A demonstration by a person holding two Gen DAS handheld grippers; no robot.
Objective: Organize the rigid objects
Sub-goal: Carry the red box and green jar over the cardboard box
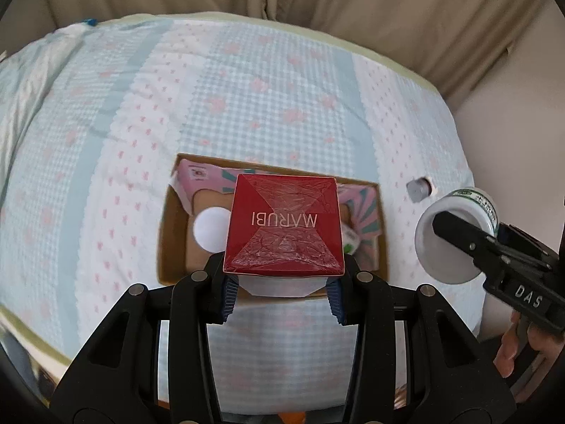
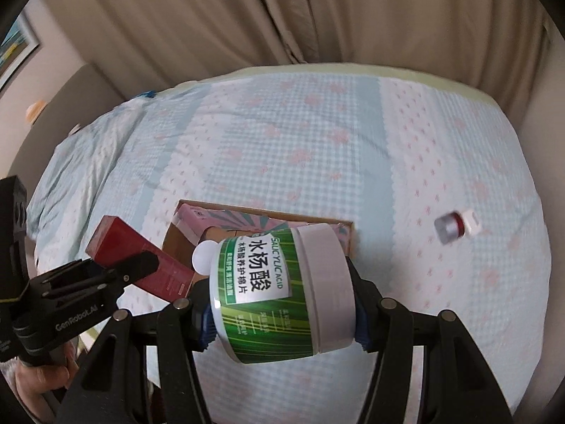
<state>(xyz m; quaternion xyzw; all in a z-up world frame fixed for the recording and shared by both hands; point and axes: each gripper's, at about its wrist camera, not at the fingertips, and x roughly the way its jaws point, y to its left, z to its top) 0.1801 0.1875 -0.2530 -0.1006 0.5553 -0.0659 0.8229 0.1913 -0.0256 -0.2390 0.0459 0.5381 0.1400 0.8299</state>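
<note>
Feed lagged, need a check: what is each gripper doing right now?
Left gripper: closed on the red box.
Right gripper: closed on the white jar.

This is a bedroom in a home. A bed (image 2: 317, 134) fills most of both views, covered with a pale blue gingham quilt (image 1: 247, 81) patterned with pink flowers and white scalloped bands. Long beige curtains (image 2: 282, 10) hang in folds behind it, and a framed picture (image 2: 16, 47) hangs on the plain wall at the left edge of the right wrist view.
</note>
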